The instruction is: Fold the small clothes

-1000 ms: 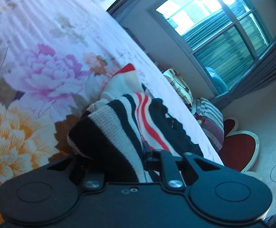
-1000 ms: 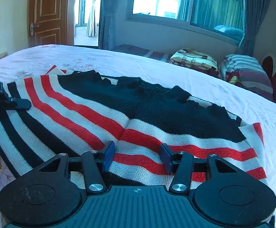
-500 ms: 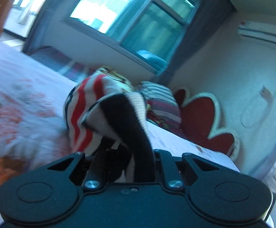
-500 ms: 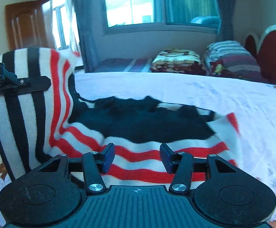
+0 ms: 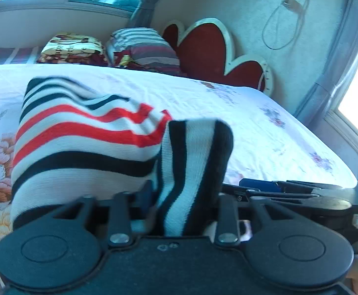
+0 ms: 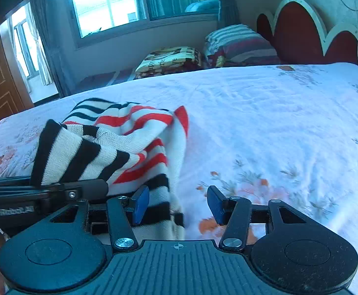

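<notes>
The striped sweater point(image 6: 119, 147) lies bunched on the bed point(image 6: 277, 123), one fold between the left gripper point(image 5: 179, 196), whose fingers have just been opening. The right gripper point(image 6: 177, 202) is released. The dropped fold may slump unevenly.

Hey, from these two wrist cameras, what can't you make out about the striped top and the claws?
- Left wrist view: left claw jaws have just been opening with the striped top bunched between them; fabric hides the pads, so any pressing is unclear.
- Right wrist view: the top's near hem is hidden behind the right claw.
- Both views: the fold hides the top's overall shape.
</notes>
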{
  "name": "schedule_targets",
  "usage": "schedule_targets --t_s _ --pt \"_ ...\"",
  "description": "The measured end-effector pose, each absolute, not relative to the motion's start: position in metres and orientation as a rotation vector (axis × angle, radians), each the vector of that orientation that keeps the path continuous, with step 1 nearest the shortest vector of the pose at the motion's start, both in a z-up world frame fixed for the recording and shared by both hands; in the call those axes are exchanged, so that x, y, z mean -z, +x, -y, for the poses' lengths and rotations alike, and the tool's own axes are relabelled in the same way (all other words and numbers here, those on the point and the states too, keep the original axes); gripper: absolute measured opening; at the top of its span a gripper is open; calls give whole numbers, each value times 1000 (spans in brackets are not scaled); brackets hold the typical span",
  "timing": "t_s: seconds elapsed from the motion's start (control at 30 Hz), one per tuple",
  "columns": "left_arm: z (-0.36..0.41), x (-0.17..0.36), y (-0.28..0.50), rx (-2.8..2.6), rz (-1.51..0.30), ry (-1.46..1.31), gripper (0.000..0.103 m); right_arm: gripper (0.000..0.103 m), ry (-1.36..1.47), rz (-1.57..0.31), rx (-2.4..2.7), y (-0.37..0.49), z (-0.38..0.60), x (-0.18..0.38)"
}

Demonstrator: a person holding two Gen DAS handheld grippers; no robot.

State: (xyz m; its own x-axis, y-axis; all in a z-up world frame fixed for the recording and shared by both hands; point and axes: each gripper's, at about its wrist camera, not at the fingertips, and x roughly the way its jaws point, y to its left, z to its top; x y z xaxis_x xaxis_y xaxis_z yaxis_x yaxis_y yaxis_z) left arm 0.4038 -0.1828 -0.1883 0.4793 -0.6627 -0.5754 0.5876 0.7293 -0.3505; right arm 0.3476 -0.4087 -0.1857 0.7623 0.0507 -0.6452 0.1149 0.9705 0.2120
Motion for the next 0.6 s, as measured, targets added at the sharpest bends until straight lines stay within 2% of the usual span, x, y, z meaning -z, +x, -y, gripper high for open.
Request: schedule_targets --t_s 0.07,0.27,0.4,0.47,0.5,0.6 --pt "185 181 401 784 -760 -128 64 52 251 -705 45 341 413 181" --pt "171 166 386 792 -736 -204 65 52 284 -686 44 336 421 160" --pt "135 151 387 702 -676 -259 66 52 375 -660 5 334 426 143" --pt "117 149 394 612 -654 -274 68 69 420 -660 -36 336 423 136" --pt "110 151 399 567 -659 -269 68 86 440 -658 -61 337 421 134" --pt "101 168 413 485 -718 -244 67 88 517 -681 -155 348 413 134"
